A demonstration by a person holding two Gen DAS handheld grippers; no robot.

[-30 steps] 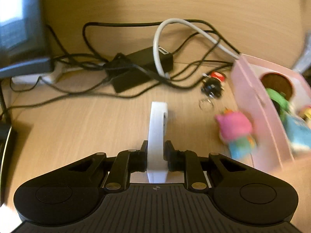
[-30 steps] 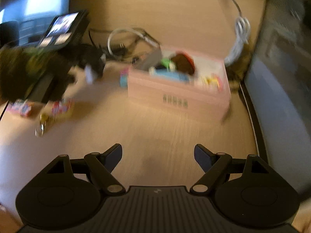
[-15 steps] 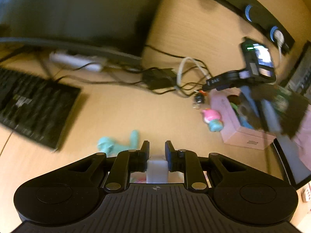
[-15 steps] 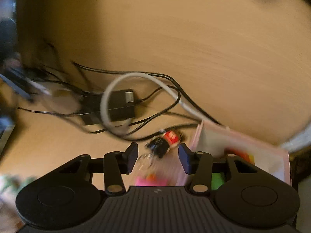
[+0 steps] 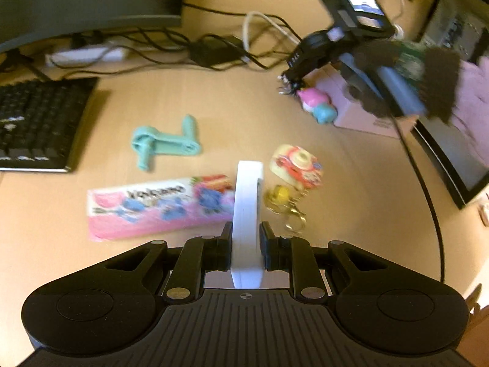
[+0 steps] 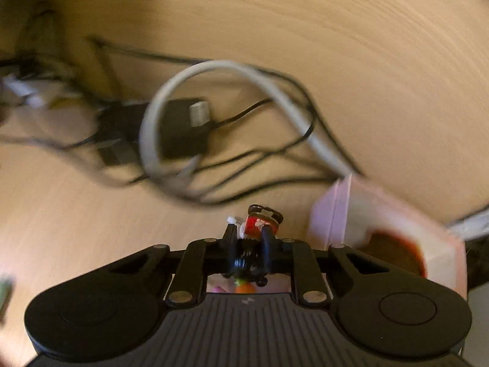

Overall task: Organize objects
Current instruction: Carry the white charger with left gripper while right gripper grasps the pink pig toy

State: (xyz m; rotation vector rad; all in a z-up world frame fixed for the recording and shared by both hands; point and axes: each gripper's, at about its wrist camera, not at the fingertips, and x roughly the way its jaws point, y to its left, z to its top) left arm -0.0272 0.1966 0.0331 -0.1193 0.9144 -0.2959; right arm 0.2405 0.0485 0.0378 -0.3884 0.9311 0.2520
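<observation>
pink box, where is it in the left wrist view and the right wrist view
Left wrist view: the pink box sits upper right on the desk, partly hidden behind the right gripper, with a pink and blue toy against its near side.
Right wrist view: the pink box fills the lower right, open, just right of the jaws.
Shared landmark: the white cable loop beyond the box.

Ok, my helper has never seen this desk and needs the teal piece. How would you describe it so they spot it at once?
Start at the black keyboard on the desk's left side. Just right of it, beyond the long pink snack packet, lies the teal plastic crank handle. It is the only teal item there, flat with two stubby pegs, unlike the printed packet or the round keychains.
</observation>
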